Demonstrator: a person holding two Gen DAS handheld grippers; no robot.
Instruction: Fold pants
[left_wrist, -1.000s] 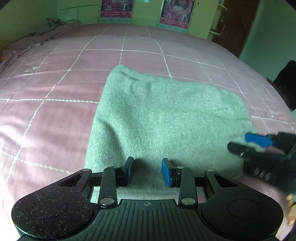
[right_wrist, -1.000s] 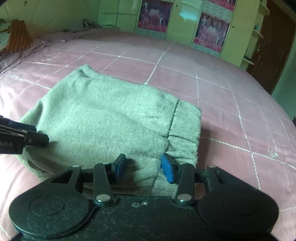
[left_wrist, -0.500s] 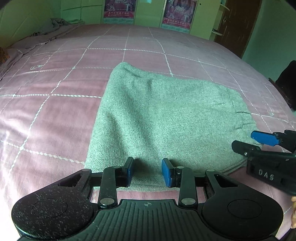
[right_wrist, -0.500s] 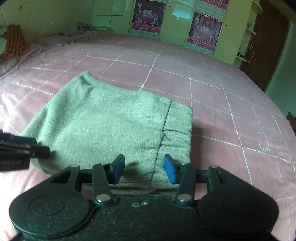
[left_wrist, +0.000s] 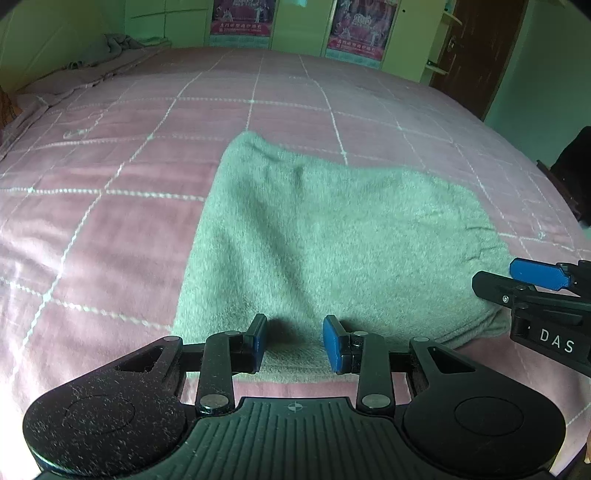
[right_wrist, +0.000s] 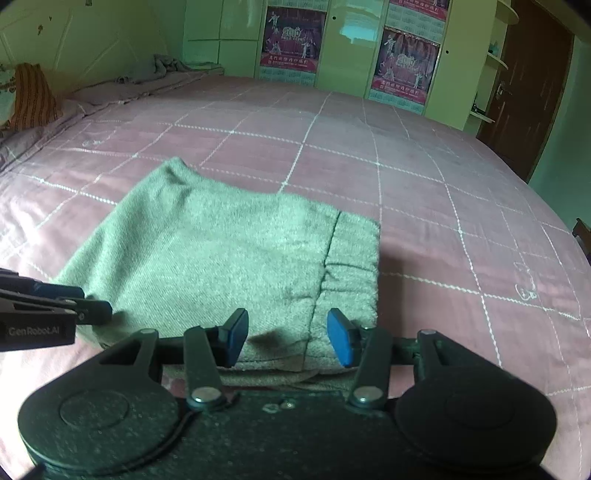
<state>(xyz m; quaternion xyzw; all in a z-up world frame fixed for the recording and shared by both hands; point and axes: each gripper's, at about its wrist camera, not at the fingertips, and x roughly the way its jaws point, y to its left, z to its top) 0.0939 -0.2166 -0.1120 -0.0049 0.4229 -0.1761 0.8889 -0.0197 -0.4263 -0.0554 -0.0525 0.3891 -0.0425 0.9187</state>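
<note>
The grey-green pants (left_wrist: 332, 243) lie folded into a compact rectangle on the pink bed; they show in the right wrist view (right_wrist: 229, 258) too, waistband on the right side. My left gripper (left_wrist: 294, 343) is open and empty, hovering at the near edge of the pants. My right gripper (right_wrist: 284, 339) is open and empty, over the near edge by the waistband seam. The right gripper shows at the right edge of the left wrist view (left_wrist: 532, 291); the left gripper shows at the left edge of the right wrist view (right_wrist: 55, 306).
The pink checked bedspread (left_wrist: 110, 221) spreads wide around the pants. A crumpled blanket (right_wrist: 166, 66) lies at the far left. Green cupboards with posters (right_wrist: 406, 66) and a dark door (right_wrist: 535, 92) stand behind the bed.
Both grippers have drawn back and up from the pants, which now look smaller and lie flat. The jaws stay open.
</note>
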